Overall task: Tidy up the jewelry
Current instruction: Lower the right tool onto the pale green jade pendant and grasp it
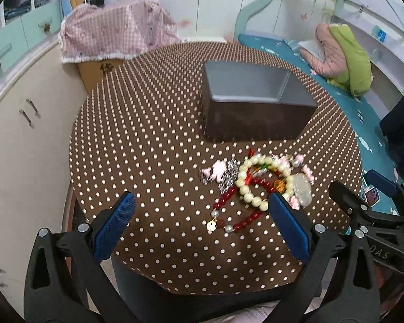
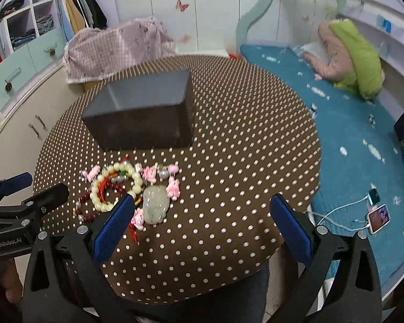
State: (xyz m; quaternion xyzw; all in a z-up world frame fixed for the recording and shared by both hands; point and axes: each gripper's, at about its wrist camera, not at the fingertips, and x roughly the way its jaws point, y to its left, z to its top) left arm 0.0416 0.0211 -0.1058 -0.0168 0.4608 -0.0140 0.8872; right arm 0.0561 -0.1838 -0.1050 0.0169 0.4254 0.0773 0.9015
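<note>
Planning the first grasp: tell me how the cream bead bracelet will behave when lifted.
The cream bead bracelet will probably sag rather than hold its ring shape, being strung beads. It overlaps the red bead strand, so that may drag along. Its round, glossy beads could slip between jaws.

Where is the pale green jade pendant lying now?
The jade pendant lies on the dotted table, at the right edge of the jewelry pile, beside the cream bead bracelet.

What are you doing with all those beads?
A person holds two grippers over a polka-dot table. Both the left gripper and the right gripper are open and hold nothing. A pile of jewelry, with a cream bead bracelet and a red bead bracelet, lies in front of an open dark box, which looks empty.
</note>
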